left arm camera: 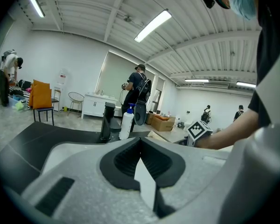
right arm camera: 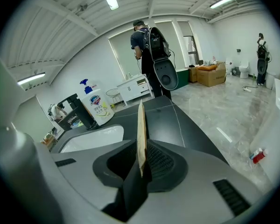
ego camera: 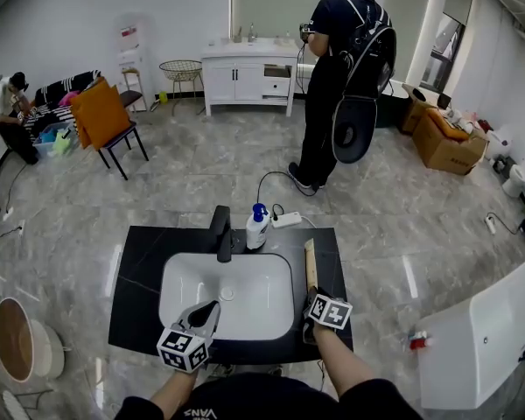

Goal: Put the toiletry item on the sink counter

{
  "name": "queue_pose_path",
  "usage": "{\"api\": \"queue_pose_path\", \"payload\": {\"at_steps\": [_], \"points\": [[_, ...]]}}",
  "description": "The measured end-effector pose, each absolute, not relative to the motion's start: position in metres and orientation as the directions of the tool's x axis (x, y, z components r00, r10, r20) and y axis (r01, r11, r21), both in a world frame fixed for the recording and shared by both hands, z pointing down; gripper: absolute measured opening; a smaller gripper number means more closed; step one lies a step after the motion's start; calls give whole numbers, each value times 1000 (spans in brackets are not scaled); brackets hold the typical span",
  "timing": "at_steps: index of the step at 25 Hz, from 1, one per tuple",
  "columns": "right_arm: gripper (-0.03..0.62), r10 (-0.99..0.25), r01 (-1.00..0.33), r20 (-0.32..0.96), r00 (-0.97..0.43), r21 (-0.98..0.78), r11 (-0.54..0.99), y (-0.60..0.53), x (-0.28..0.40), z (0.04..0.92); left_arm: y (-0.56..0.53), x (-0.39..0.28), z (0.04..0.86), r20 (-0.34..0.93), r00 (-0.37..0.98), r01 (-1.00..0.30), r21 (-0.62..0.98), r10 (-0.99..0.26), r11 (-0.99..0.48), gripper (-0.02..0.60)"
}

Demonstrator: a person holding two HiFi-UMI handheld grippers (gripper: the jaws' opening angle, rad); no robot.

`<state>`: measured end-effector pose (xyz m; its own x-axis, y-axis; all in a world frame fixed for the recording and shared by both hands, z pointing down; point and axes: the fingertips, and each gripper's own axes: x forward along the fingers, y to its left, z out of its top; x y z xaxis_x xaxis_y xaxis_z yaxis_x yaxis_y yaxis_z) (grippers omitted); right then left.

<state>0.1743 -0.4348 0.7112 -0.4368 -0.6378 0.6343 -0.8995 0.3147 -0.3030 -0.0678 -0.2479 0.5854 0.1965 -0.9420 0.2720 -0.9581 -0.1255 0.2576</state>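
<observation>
Risk, as I judge it: on the narrow strip of table [ego camera: 140,261] right of the basin [ego camera: 201,296], the thin item [ego camera: 311,265], released on edge, could topple toward the basin or off the table's side. Its long axis points away from the person toward the table's back; whether it touches the table I cannot tell. The right gripper [right arm camera: 142,148] fingers pinch its near end, and the left gripper [left arm camera: 140,141] fingers are pressed together, empty.

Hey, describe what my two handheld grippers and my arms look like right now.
Both the left gripper and right gripper have pale grey speckled bodies, black ribbed pads and a cube of black-and-white square markers. Forearms bare below black short sleeves.
</observation>
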Motion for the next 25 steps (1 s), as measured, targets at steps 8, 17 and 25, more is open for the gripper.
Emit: {"api": "queue_pose_path", "payload": {"at_steps": [8, 17, 25], "points": [[128, -641, -929, 672, -371, -270, 255, -434, 191, 715, -249, -72, 584, 273, 215, -954, 265, -938, -141, 8], [172, -661, -942, 671, -335, -249, 225, -433, 201, 709, -250, -81, 586, 278, 242, -947, 275, -930, -164, 8], [192, -725, -941, 600, -337, -235, 243, -421, 203, 671, -259, -87, 585, 277, 300, -934, 279, -913, -222, 8]]}}
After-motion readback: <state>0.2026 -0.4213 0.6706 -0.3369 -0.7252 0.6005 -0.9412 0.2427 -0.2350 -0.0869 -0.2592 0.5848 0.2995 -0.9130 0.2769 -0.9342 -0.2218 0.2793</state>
